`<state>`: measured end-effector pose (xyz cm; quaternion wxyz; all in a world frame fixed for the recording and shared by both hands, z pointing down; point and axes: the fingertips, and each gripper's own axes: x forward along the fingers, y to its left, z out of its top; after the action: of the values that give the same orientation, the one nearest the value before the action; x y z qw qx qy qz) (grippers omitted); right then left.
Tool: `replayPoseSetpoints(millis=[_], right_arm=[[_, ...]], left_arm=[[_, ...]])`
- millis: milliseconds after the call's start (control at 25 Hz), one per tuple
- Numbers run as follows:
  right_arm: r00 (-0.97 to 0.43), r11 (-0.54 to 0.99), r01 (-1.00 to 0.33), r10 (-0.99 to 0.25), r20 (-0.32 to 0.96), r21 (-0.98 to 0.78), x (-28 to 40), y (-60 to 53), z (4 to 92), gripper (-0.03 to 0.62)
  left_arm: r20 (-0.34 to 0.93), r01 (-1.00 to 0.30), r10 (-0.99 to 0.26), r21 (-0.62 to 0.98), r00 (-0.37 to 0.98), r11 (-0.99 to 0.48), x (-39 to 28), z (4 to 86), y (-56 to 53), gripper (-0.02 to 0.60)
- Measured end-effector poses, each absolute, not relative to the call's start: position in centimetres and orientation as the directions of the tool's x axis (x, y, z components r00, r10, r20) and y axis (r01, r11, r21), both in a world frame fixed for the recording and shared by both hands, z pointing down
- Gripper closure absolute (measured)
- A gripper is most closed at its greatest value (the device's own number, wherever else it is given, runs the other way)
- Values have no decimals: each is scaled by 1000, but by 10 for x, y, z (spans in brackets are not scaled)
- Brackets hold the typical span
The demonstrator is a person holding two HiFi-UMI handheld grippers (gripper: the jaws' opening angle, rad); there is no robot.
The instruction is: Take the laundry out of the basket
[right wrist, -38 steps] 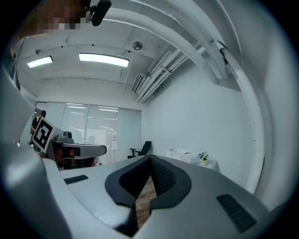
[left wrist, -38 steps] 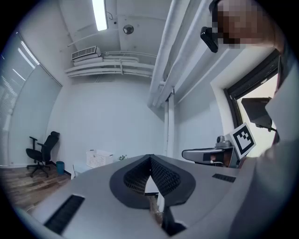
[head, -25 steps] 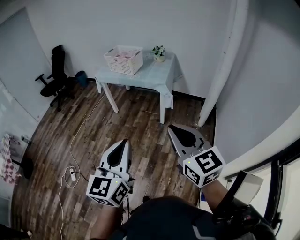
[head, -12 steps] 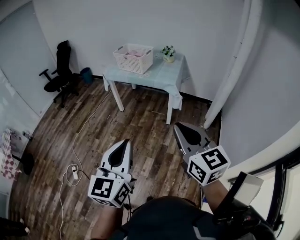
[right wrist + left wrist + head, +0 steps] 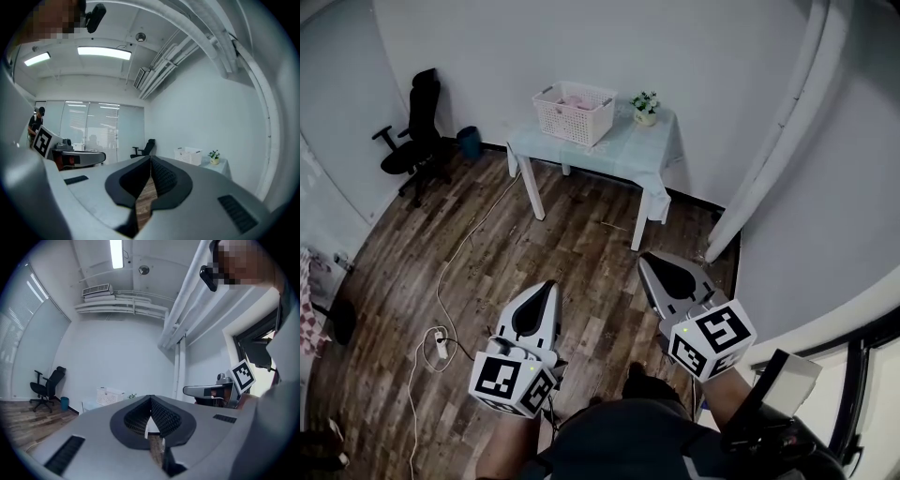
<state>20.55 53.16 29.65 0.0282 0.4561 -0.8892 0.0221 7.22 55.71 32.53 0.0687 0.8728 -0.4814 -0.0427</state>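
Note:
A white laundry basket (image 5: 574, 112) with pinkish laundry (image 5: 575, 99) inside stands on a small white table (image 5: 609, 153) against the far wall. The same basket (image 5: 109, 395) shows small in the left gripper view, and again as a basket (image 5: 189, 155) in the right gripper view. My left gripper (image 5: 547, 285) and right gripper (image 5: 645, 257) hang over the wooden floor, well short of the table. Both are shut with nothing between the jaws.
A small potted plant (image 5: 645, 106) sits on the table beside the basket. A black office chair (image 5: 411, 141) and a blue bin (image 5: 470, 142) stand at the left wall. A power strip with cable (image 5: 441, 345) lies on the floor. A white pillar (image 5: 769, 150) rises at the right.
The view has drifted slightly; the table and basket sit a little higher and further right in the head view. Both grippers stay shut and held low.

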Motion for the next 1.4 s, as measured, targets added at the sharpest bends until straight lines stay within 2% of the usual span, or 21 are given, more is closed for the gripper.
replayPoseSetpoints(millis=[320, 640, 1000, 1400], right_arm=[[-649, 648, -761, -759, 50, -27, 191, 461, 297, 577], [-690, 689, -724, -724, 21, -38, 209, 376, 291, 577], [-710, 708, -703, -704, 2, -74, 235, 289, 293, 577], [-730, 727, -682, -684, 9, -79, 216, 217, 305, 577]], left_arm=[[9, -863, -873, 152, 488, -482, 68, 327, 494, 572], [-17, -870, -880, 141, 475, -472, 97, 308, 412, 572], [61, -896, -895, 78, 442, -437, 121, 314, 327, 572], [84, -911, -908, 73, 410, -405, 106, 323, 257, 572]])
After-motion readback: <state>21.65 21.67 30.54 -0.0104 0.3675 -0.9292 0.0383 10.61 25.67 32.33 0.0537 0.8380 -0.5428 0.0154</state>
